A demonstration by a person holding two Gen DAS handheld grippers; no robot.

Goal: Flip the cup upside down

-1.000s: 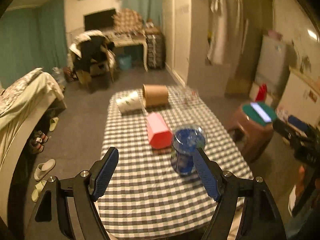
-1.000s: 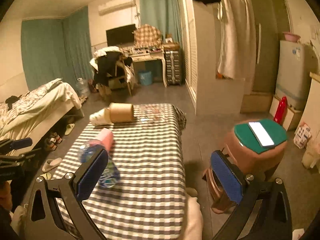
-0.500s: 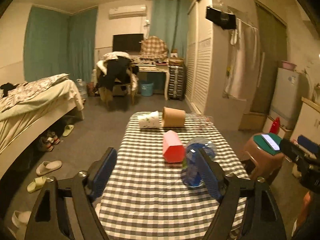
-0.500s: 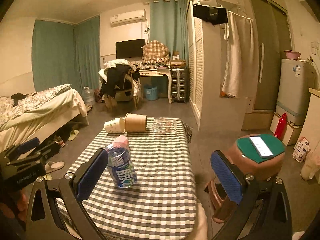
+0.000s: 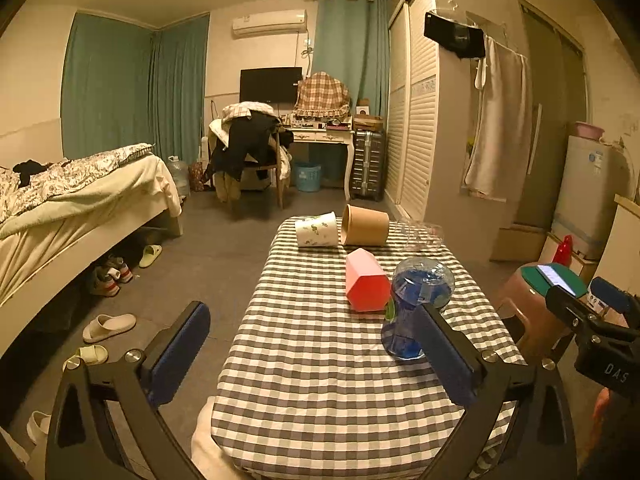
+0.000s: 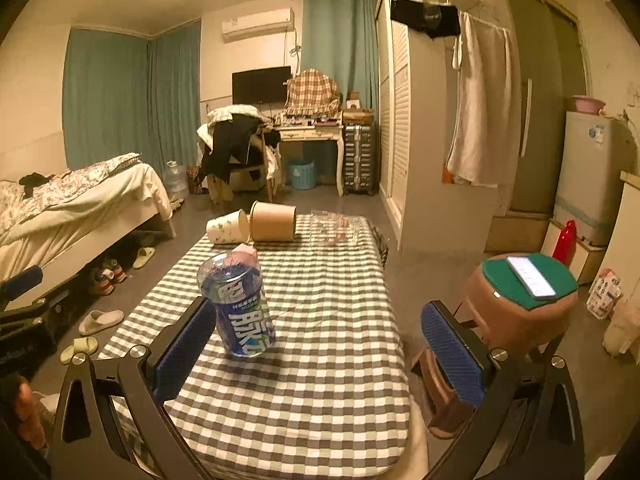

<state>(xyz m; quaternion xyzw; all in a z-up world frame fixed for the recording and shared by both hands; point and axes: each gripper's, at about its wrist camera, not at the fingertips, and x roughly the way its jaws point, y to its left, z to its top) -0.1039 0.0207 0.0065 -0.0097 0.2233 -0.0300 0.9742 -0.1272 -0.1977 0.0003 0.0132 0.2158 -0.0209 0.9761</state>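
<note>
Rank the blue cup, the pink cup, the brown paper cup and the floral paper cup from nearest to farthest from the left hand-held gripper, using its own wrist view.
From the left hand-held gripper:
1. Blue cup, standing by its right finger.
2. Pink cup, lying on its side just behind the blue one.
3. Brown paper cup and floral paper cup, side by side at the table's far end; too close to call.

On the table (image 5: 320, 380) a bottle (image 5: 416, 312) stands at 2 o'clock, a box (image 5: 366, 280) touching it at 12; two cups (image 5: 316, 229) (image 5: 366, 226) lie side by side at the far edge.
</note>
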